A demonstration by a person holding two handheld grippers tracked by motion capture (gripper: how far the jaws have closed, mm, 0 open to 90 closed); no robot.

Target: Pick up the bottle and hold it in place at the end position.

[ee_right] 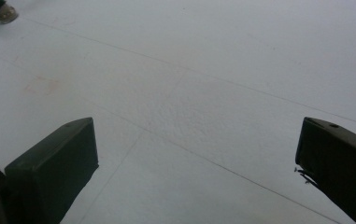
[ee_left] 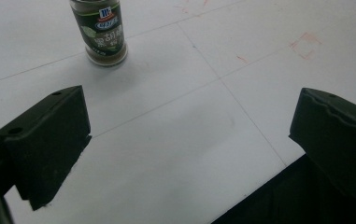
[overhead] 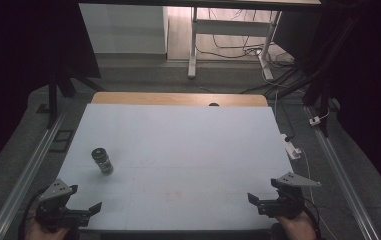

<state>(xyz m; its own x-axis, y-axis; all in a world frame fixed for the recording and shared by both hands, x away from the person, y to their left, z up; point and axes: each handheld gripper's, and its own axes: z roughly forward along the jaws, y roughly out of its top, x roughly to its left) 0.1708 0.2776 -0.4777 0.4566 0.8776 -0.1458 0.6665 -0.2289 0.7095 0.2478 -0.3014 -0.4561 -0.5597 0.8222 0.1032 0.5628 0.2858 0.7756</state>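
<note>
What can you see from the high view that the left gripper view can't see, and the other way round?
The high view alone has both tools, the left tool and the right tool, plus the floor and cables beyond the table. The left gripper view alone lets you see the green label on the spice jar. Both share the jar standing upright on the white tabletop, and the left tool open.

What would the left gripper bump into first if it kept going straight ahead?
Probably the spice jar. It stands upright on the white table, slightly to one side of the open left gripper's line, so it might just miss.
</note>
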